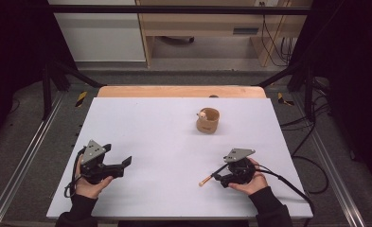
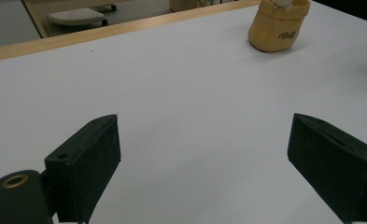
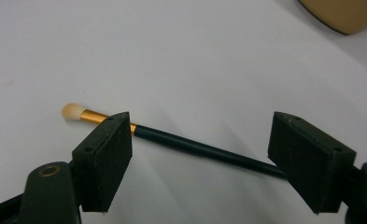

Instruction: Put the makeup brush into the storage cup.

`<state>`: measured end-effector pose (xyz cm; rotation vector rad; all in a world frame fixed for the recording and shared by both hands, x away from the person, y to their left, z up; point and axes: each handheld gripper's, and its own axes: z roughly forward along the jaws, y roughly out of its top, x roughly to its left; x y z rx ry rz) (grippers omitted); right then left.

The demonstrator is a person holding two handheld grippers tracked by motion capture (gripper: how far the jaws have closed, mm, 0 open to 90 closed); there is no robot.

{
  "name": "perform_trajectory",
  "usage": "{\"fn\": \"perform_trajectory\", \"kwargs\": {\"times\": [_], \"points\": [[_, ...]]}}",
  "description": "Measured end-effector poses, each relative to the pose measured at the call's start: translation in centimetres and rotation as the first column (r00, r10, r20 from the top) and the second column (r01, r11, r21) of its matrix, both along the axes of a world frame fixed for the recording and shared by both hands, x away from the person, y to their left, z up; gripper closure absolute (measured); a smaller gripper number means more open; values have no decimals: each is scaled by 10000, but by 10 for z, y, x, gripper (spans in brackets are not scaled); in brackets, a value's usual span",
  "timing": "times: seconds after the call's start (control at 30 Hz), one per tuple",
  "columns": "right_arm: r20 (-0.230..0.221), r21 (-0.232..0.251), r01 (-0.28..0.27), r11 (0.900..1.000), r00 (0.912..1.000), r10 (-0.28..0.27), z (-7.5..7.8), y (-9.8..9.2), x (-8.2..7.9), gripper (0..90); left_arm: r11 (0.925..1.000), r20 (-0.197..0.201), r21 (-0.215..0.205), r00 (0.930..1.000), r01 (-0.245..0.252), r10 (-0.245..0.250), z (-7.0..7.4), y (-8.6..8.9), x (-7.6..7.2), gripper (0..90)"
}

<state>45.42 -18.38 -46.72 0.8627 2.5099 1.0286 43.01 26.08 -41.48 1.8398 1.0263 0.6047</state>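
well short of the tan cup [image 1: 208,120], the right gripper [image 3: 200,158] stands wide open around a brush [image 3: 186,145] lying flat on the white board [image 1: 174,142]. left gripper [image 2: 204,158], also wide, hovers over bare board far left of the cup.

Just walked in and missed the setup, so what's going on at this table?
A person holds a gripper in each hand over a white table. The right gripper is open, jaws straddling a small brush lying flat. The left gripper is open over bare table. A tan cup stands farther back.
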Motion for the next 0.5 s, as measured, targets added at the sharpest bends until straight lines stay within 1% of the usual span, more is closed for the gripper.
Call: {"fn": "perform_trajectory", "kwargs": {"times": [0.23,0.27,0.33,0.47,0.5], "points": [[-58,-168,-138,9998,9999,137,-6,3,2,263,10000,-23,28,10000,4,-4,-1,0,1,91],[-116,-190,-131,9997,9998,129,-7,3,2,278,10000,-36,15,10000,-5,5,-1,0,1,91],[-84,-215,-191,9996,9998,189,-8,3,2,291,10000,-37,17,10000,-6,6,-1,0,1,92],[-142,-349,-196,9992,9997,191,-9,3,2,348,10000,-28,51,10000,6,-6,-1,-1,1,93],[-142,-349,-196,9992,9997,191,-9,3,2,348,10000,-28,51,10000,6,-6,-1,-1,1,93]]}}
